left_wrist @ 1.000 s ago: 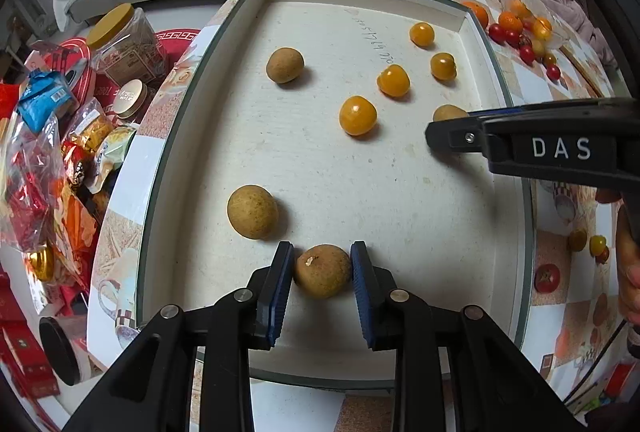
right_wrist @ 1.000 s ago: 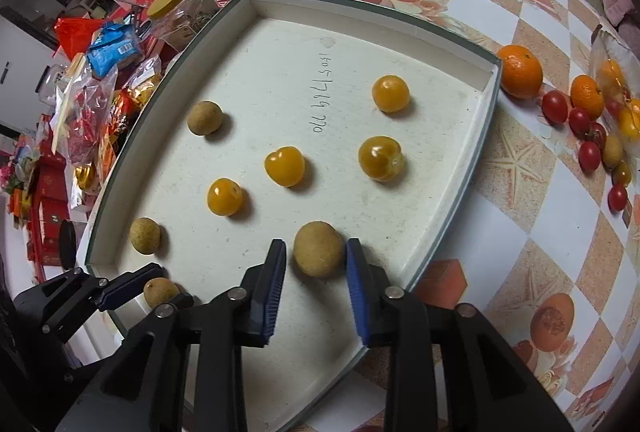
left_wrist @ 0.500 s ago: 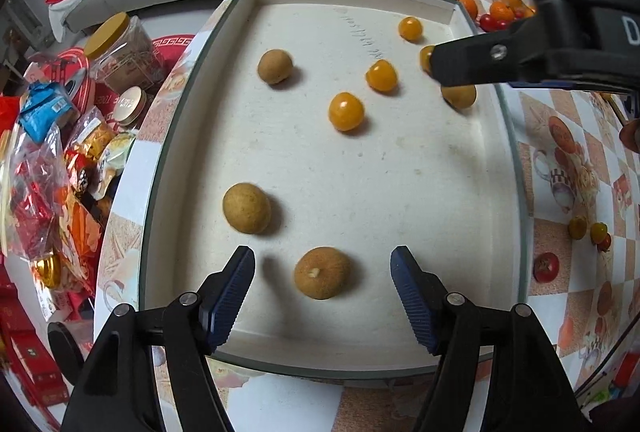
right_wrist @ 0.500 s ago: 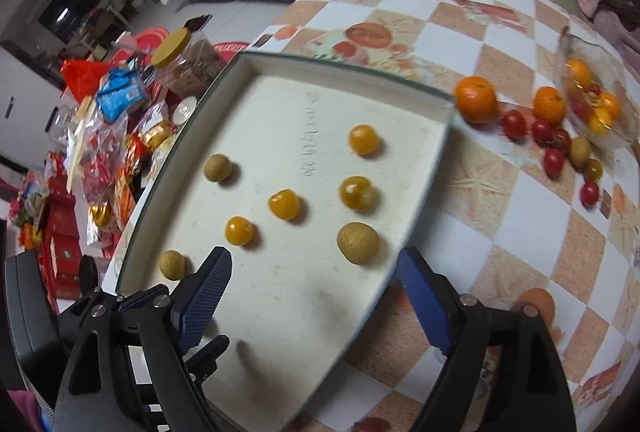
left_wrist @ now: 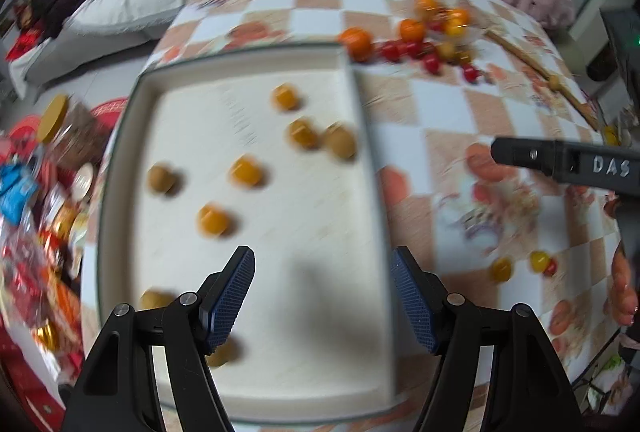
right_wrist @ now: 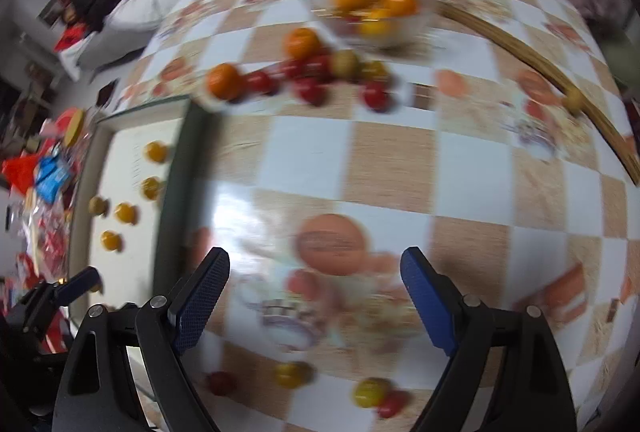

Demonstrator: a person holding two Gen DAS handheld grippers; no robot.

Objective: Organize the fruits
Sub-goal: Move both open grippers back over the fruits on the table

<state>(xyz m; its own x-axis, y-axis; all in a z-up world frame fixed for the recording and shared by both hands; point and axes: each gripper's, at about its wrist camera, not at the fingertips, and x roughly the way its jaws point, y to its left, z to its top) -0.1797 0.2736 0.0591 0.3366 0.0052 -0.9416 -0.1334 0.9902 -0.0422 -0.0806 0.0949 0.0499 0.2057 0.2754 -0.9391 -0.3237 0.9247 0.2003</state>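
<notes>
both views are smeared with blur, so fruit kinds are a best guess. the landmark is the white tray [left_wrist: 360,136]. the left gripper [left_wrist: 322,302] hangs over the tray's near right part, jaws spread wide with only bare tray floor between them. on the tray lie four yellow-orange tomatoes [left_wrist: 246,171] and brown round fruits, probably longans [left_wrist: 340,142], one of them close to the right rim. the right gripper [right_wrist: 314,298] is off the tray, over the checkered tablecloth [right_wrist: 392,160] just right of it, jaws wide apart and holding nothing. beyond the tray's far right corner sits a loose cluster of oranges and red cherry tomatoes [left_wrist: 412,50]. a few small tomatoes [right_wrist: 370,392] lie on the cloth near the right gripper.
</notes>
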